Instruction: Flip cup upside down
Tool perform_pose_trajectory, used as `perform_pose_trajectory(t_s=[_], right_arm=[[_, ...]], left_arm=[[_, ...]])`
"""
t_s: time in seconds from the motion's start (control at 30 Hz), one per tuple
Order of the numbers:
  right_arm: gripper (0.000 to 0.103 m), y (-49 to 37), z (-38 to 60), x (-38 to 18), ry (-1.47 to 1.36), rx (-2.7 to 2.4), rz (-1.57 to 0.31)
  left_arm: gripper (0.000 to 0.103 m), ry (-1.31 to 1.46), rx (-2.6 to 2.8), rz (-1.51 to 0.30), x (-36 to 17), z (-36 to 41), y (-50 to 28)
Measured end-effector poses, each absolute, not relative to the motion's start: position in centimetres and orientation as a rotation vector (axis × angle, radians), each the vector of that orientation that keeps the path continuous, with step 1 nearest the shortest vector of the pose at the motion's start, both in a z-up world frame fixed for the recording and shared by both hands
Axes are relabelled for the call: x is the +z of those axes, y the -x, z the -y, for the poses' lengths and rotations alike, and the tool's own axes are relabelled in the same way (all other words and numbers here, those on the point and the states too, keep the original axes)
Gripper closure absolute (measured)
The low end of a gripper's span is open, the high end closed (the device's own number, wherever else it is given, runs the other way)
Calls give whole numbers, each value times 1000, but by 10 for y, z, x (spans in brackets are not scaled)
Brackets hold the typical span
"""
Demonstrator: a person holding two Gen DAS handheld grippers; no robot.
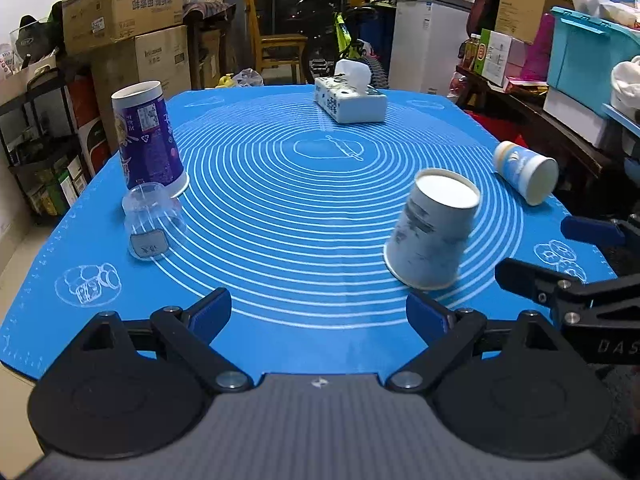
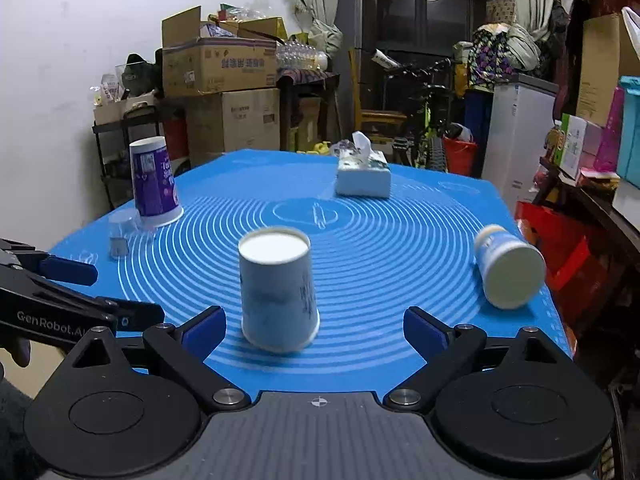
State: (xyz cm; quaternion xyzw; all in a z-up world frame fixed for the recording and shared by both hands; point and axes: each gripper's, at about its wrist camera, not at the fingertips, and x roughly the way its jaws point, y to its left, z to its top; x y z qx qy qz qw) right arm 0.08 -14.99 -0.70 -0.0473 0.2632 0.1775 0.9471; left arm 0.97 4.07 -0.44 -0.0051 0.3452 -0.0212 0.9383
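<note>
The white paper cup (image 2: 278, 292) was seen standing mouth-down on the blue mat (image 2: 360, 360), slightly blurred, just ahead of the right gripper (image 2: 314, 330) at 12 o'clock. That gripper's jaws were spread wide, nothing held between them. The left gripper (image 1: 318, 314) was likewise held open and empty, with the cup (image 1: 434, 228) at about 1 o'clock from it. A second small cup (image 2: 508, 266) was found lying on its side at 2 o'clock.
</note>
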Motion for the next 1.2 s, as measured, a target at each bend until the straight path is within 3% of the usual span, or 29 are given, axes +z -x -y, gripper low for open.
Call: perform_pose_trajectory(t_s=[1.2], right_arm=[[8,15,171,-19,86,313,-584]], left_arm=[[9,2,-68,-742,-14,-32,4]])
